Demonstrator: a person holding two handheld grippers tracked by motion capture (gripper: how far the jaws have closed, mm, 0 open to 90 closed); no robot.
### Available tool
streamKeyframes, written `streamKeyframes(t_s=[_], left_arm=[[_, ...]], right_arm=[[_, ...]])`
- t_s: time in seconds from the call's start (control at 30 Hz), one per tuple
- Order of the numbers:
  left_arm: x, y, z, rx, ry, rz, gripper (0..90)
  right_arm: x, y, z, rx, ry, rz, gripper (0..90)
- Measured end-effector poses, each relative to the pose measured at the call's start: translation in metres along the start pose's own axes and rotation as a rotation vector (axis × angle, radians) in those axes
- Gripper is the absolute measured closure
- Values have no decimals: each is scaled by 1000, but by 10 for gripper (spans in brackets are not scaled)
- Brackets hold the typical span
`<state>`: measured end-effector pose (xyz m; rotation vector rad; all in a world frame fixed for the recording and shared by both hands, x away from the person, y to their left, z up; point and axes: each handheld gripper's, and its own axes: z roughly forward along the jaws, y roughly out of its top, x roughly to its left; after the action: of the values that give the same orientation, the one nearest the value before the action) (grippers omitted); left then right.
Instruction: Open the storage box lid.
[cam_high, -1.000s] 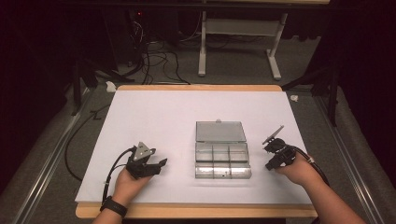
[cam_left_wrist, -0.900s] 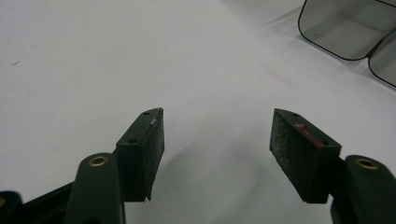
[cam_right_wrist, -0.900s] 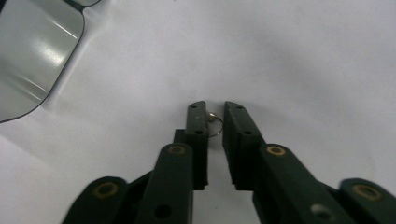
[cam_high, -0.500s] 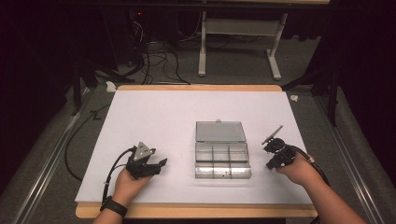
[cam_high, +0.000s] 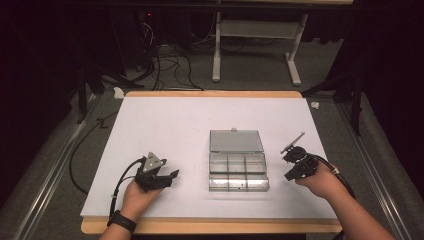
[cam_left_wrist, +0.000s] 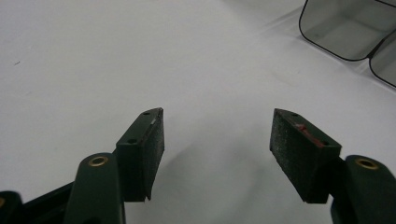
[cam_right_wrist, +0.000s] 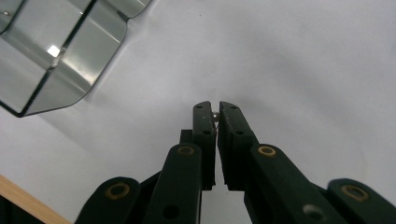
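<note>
The white table sheet is lying wide under everything, and the clear plastic compartment box with its hinged lid folded back is sitting open at centre front, its long axis running side to side across the table. The right gripper is hovering just beside the box's right end, so the open cells are lying to its left, and it's plainly the nearer tool. In the right gripper view its jaws are pinching nearly together on a tiny pale, shiny object; what it is I can't tell, too small. The left gripper is resting well apart on the box's far side, jaws spread wide with only bare sheet between them. I'd judge the coming move is a short carry leftward into a cell. Against the earlier frames, nothing is shifting: both hands and the box are holding the same spots.
</note>
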<state>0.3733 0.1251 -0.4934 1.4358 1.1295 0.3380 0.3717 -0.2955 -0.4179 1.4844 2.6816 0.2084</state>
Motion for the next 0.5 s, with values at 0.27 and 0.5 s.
streamKeyframes(t_s=[0.27,0.5], left_arm=[[1,0,0,6,2,0,359],[1,0,-1,7,1,3,358]], right_arm=[[4,1,-10,-8,-2,-11,869],[8,3,-15,-16,0,-32,869]])
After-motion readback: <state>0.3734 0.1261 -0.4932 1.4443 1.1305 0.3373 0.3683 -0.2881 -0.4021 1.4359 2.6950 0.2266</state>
